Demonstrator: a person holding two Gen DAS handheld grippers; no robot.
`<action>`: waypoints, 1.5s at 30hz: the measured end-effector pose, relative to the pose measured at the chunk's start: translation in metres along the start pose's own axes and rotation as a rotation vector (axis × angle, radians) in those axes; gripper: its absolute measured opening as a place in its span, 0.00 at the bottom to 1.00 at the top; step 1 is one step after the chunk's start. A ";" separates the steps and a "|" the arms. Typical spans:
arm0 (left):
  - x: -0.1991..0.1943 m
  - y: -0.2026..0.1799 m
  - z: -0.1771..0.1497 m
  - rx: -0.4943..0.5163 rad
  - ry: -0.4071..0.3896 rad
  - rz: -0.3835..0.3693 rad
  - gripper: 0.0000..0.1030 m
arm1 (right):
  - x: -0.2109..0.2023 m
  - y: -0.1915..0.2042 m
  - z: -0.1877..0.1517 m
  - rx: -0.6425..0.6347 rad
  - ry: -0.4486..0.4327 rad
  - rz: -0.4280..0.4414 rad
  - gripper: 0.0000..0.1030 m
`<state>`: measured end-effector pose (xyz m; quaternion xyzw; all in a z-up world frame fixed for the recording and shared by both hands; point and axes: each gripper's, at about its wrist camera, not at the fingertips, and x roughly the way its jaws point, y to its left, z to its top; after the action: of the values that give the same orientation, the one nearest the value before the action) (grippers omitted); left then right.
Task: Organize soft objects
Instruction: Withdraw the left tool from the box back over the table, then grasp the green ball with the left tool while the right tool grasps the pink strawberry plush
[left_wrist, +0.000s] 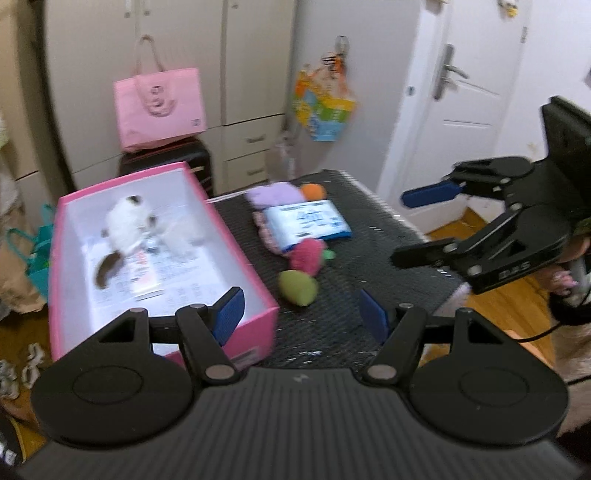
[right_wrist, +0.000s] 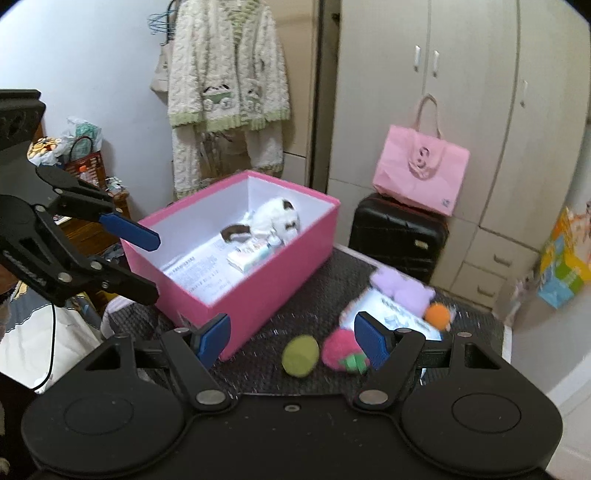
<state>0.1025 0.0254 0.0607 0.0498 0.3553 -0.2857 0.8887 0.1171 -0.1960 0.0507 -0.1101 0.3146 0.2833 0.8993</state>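
Note:
A pink box (left_wrist: 255, 284) (right_wrist: 258, 288) stands on the dark mesh table (left_wrist: 332, 332) (right_wrist: 266, 365). Inside lie a white plush cat (left_wrist: 129, 225) (right_wrist: 273, 216) and a small packet (left_wrist: 146, 280) (right_wrist: 245, 258). Beside the box lie a green plush (left_wrist: 297, 288) (right_wrist: 300, 355), a pink strawberry plush (left_wrist: 306, 254) (right_wrist: 341, 354), a blue-and-white tissue pack (left_wrist: 308, 223) (right_wrist: 395, 317), a purple plush (left_wrist: 275, 194) (right_wrist: 404, 286) and an orange plush (left_wrist: 313, 191) (right_wrist: 437, 314). My left gripper (left_wrist: 301, 315) (right_wrist: 153, 260) is open and empty over the box's near corner. My right gripper (right_wrist: 291, 341) (left_wrist: 399, 227) is open and empty above the green plush.
A black suitcase (left_wrist: 166, 158) (right_wrist: 397, 236) with a pink tote bag (left_wrist: 159, 107) (right_wrist: 421, 170) on it stands behind the table by the wardrobe (right_wrist: 461, 92). A white door (left_wrist: 454, 92) is at the right. A knitted cardigan (right_wrist: 225, 92) hangs on the wall.

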 end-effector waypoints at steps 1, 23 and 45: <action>0.004 -0.004 0.000 0.004 0.000 -0.013 0.66 | 0.000 -0.004 -0.004 0.009 0.004 -0.001 0.76; 0.111 -0.065 -0.018 0.074 0.019 0.096 0.66 | 0.050 -0.070 -0.056 0.065 -0.022 -0.003 0.76; 0.200 -0.063 -0.030 0.095 -0.011 0.472 0.66 | 0.159 -0.109 -0.062 0.358 0.085 0.228 0.76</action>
<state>0.1676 -0.1126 -0.0864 0.1715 0.3149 -0.0867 0.9295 0.2511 -0.2380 -0.0950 0.0755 0.4081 0.3178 0.8525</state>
